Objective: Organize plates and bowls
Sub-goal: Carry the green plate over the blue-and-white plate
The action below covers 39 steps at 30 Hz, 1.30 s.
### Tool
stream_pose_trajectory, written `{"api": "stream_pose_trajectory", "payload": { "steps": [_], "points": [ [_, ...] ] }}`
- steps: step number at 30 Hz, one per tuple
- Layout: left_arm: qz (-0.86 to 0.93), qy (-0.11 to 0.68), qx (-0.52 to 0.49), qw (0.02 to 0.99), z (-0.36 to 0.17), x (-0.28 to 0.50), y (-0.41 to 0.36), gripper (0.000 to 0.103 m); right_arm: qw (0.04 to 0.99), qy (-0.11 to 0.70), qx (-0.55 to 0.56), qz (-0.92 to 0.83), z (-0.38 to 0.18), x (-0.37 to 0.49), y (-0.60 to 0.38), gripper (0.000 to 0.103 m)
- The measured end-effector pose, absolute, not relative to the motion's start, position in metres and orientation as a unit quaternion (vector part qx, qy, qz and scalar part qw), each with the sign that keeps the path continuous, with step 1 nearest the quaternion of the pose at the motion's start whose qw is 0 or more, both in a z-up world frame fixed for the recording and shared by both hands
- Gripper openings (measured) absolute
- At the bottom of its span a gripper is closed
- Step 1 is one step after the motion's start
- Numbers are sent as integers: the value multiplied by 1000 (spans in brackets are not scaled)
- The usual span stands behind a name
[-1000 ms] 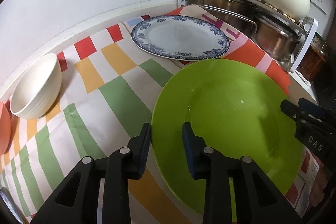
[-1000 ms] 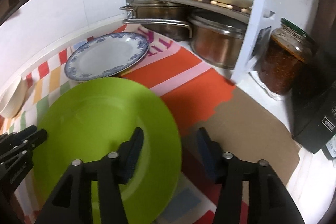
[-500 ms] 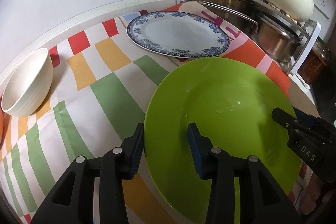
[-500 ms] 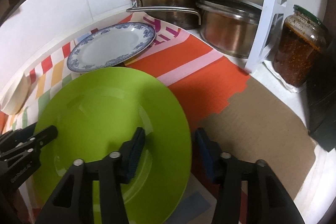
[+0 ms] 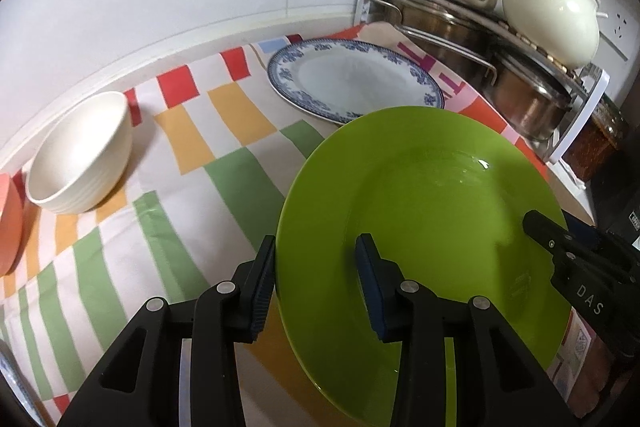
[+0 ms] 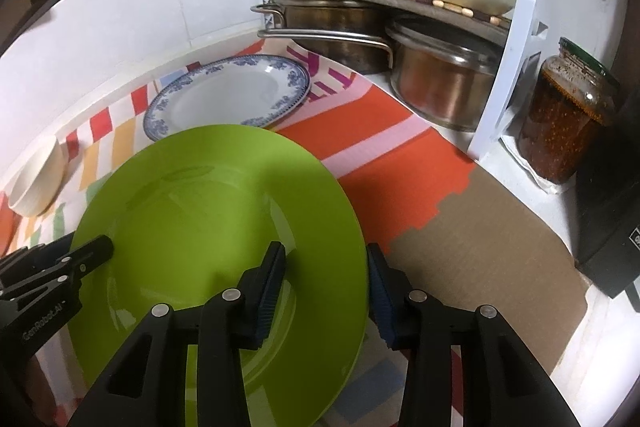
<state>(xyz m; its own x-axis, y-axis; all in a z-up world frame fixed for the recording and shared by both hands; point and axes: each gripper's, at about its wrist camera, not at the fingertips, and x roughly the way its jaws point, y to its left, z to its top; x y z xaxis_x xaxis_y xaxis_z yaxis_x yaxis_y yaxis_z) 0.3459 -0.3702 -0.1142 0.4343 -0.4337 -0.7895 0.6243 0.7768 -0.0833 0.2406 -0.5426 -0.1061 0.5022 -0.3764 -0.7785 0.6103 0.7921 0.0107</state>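
The green plate (image 5: 432, 227) is carried between both grippers above the striped cloth (image 5: 224, 171), its far edge hanging over the near edge of the blue-rimmed plate (image 5: 352, 83). The left gripper (image 5: 316, 283) straddles the plate's left rim, one finger outside the edge and one over the inner face; its jaws have opened a little within the last second, and whether the pads press cannot be told. The right gripper (image 6: 326, 287) straddles the right rim the same way, its jaws having just been closing on that edge. To do this well, keep the two hands level with each other so the plate does not tip, centre it over the blue-rimmed plate, then lower gently — the white bowl (image 5: 80, 159) stands well apart, so nothing blocks the path
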Motion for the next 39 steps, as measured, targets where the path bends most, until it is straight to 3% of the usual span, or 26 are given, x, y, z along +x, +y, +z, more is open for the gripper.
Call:
{"api": "stream_pose_trajectory", "payload": {
  "steps": [15,39],
  "points": [
    [-267,401,75,873,-71,330,-297,37,878,389,125,-251,-66,242,-497,42],
    [-135,371,0,919,-37,305,-101,36,921,362,67,-130,-24,266,-331,42]
  ]
}}
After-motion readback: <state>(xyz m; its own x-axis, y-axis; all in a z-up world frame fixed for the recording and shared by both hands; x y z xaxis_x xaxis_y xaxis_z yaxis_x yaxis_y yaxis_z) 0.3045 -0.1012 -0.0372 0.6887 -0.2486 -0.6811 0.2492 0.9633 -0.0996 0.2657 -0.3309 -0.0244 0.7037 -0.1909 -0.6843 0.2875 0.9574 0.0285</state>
